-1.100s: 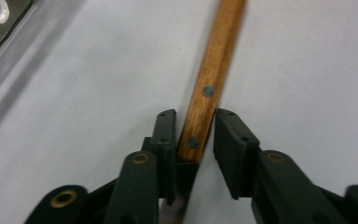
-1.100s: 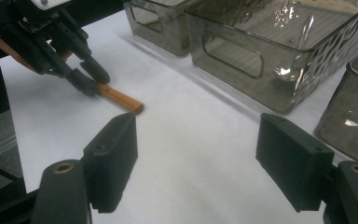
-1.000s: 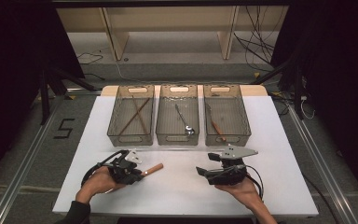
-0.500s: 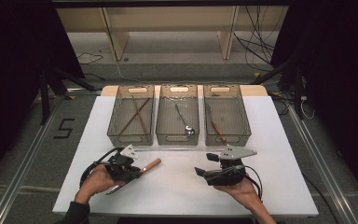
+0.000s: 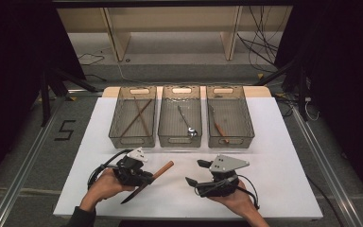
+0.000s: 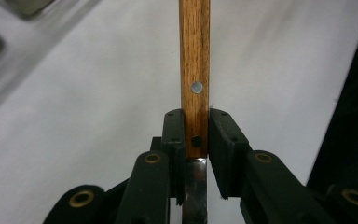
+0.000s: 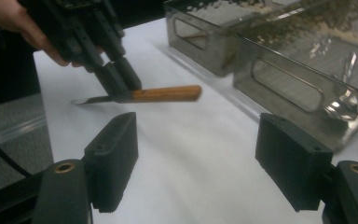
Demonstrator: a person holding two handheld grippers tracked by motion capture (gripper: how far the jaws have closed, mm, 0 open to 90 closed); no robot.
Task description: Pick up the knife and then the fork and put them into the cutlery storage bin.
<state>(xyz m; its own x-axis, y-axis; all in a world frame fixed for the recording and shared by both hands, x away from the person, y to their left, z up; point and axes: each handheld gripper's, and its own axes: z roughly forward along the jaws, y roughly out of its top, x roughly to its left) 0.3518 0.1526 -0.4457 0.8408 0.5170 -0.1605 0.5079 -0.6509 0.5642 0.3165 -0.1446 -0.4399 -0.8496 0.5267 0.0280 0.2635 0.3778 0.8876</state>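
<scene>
My left claw (image 5: 144,178) is clamped on the wooden-handled steel knife (image 6: 194,84) where handle meets blade, to carry it safely.

The work surface is a white table (image 5: 283,156) with a strip of bare wood showing along its far edge. It stands on a grey floor (image 5: 23,142). A black figure five (image 5: 65,130) is marked on the floor to the left of the table. Metal rails (image 5: 16,182) run along the floor on both sides. Behind the table stands a pale wooden shelf unit (image 5: 170,23) with two upright panels. Black cables (image 5: 260,45) lie loose on the floor at the far right. Dark curtains (image 5: 9,56) close off both sides of the area. Lighting falls from above, bright on the table, dim at the edges.
</scene>
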